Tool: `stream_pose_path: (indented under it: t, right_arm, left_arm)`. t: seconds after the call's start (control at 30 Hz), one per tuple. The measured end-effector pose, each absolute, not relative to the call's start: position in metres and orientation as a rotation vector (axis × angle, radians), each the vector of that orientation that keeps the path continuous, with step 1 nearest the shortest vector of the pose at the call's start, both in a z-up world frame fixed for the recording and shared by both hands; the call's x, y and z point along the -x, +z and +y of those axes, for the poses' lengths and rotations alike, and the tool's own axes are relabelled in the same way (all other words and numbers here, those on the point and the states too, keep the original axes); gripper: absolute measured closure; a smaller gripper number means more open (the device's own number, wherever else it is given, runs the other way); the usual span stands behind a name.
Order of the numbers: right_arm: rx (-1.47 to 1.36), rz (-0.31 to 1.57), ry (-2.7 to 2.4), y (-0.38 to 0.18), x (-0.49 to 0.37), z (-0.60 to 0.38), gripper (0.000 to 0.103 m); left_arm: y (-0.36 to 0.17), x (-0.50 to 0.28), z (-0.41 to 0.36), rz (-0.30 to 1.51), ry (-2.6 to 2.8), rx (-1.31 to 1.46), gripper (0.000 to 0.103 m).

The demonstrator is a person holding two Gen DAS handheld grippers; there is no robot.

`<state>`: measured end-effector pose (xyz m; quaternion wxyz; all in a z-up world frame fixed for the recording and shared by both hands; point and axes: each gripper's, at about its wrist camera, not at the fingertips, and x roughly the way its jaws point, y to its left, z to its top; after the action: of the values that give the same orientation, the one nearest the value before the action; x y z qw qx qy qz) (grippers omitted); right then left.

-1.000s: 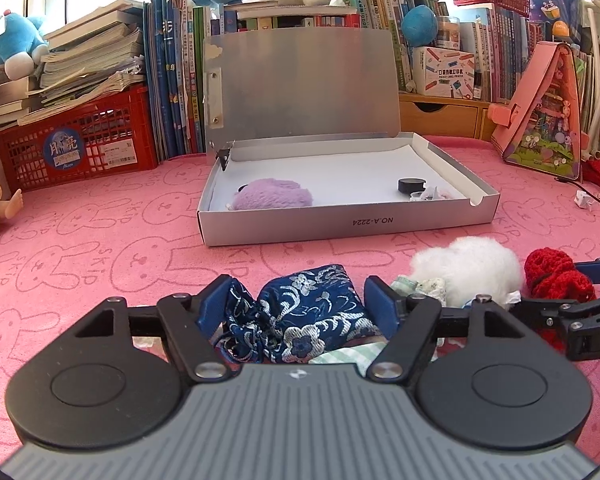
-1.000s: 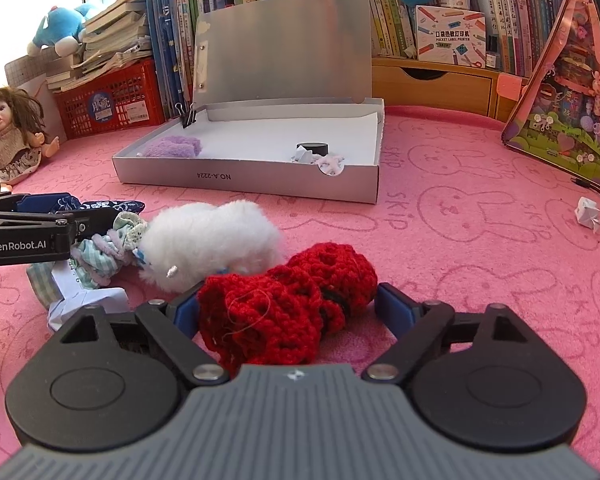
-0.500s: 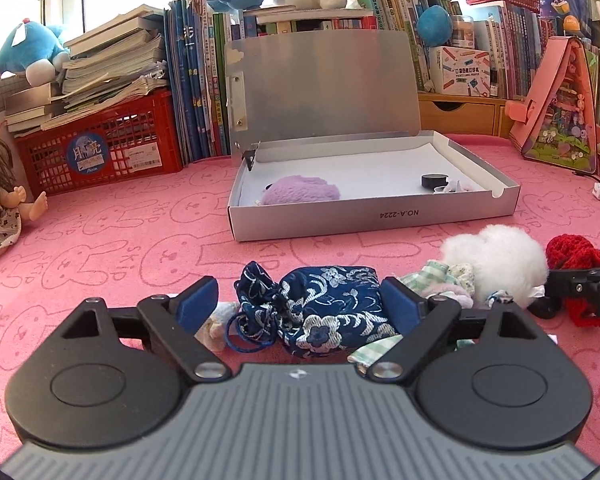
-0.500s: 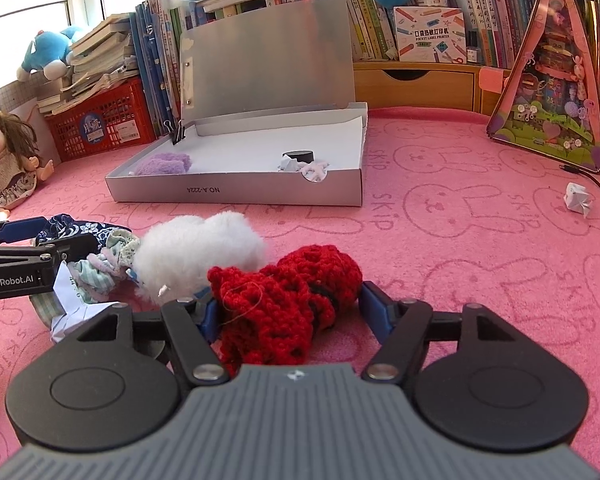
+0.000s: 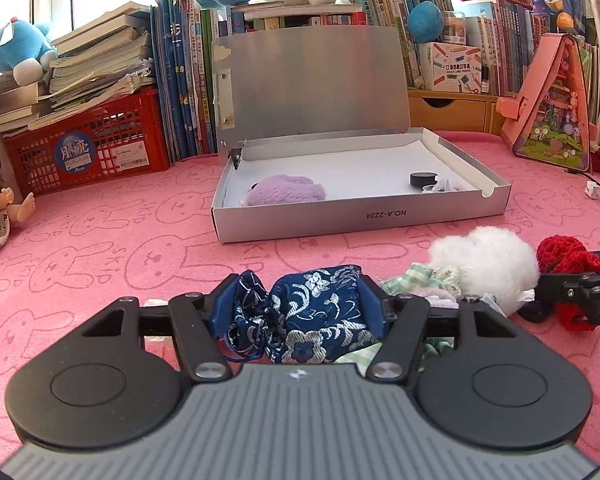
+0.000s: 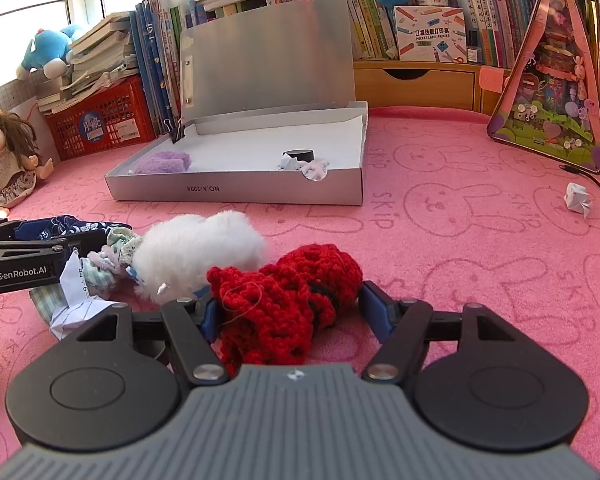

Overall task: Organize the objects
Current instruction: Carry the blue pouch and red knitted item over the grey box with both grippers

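Note:
My left gripper [image 5: 298, 304] is shut on a blue brocade pouch [image 5: 308, 320] low over the pink mat. My right gripper [image 6: 288, 306] is shut on a red crochet piece [image 6: 288, 300]. A white fluffy toy [image 6: 196, 252] and some green checked cloth [image 6: 112, 256] lie between the two grippers. The open silver box [image 5: 360, 220] stands ahead and holds a purple fluffy item [image 5: 284, 196], a black round cap [image 5: 422, 179] and small bits. The right gripper and the red piece also show at the right edge of the left wrist view [image 5: 564, 264].
A folded white paper [image 6: 74, 304] lies by the cloth. A doll [image 6: 8, 156] sits at the left by a red crate [image 5: 88, 148] of books. A pink toy house [image 6: 556, 92] stands at the right. A crumpled paper [image 6: 578, 198] lies at the right.
Both sets of jaws have narrowed, the left onto the blue pouch and the right onto the red crochet piece. Both grippers have drawn back a little from the box.

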<state>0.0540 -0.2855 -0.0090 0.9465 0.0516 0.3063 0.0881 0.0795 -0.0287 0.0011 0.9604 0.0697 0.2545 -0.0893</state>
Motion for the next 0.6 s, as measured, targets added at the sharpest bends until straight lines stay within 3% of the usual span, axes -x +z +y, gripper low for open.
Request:
stream_pose_path:
  t: [0.2, 0.6]
  right_arm:
    - [-0.121, 0.588, 0.160, -0.007, -0.049, -0.289, 0.042]
    - [-0.119, 0.516, 0.172, 0.021, -0.050, -0.282, 0.046]
  left_arm:
    - [0.009, -0.075, -0.026, 0.519, -0.197, -0.125, 0.046]
    - [0.035, -0.078, -0.022, 0.471, -0.194, -0.108, 0.047]
